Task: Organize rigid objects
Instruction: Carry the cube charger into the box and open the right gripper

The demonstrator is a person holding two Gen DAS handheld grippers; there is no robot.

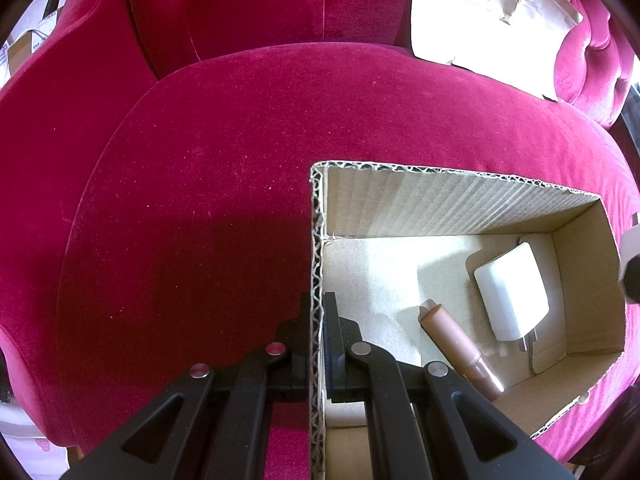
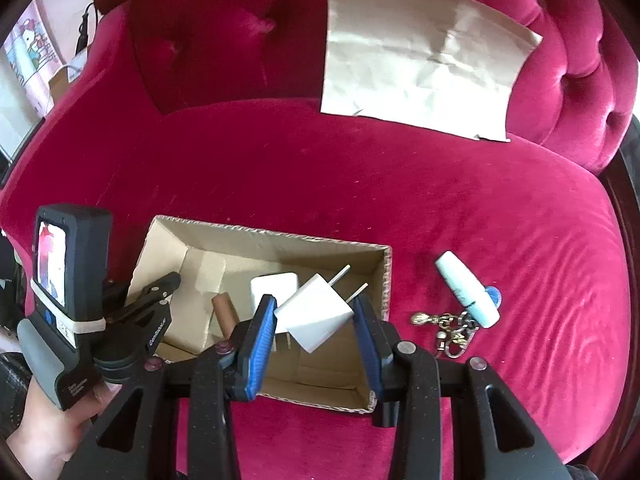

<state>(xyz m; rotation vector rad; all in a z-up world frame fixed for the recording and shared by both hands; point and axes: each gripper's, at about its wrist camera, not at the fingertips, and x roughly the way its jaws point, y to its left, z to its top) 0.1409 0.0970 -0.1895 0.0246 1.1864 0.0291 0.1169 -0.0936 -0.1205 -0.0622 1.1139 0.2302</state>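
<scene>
An open cardboard box (image 1: 460, 196) (image 2: 272, 236) sits on a red velvet sofa. My left gripper (image 1: 318, 336) is shut on the box's left wall (image 1: 316, 264); it also shows in the right wrist view (image 2: 160, 292). Inside lie a white charger (image 1: 512, 292) (image 2: 272, 284) and a brown tube (image 1: 456, 340) (image 2: 226, 312). My right gripper (image 2: 314, 312) is shut on a second white plug adapter (image 2: 316, 312) and holds it above the box, prongs pointing up and right.
A pale blue and white tube (image 2: 468, 288) with a metal keychain (image 2: 448, 328) lies on the seat right of the box. A brown paper sheet (image 2: 420, 56) (image 1: 488, 20) leans on the sofa back. The seat cushion (image 1: 200, 200) stretches left of the box.
</scene>
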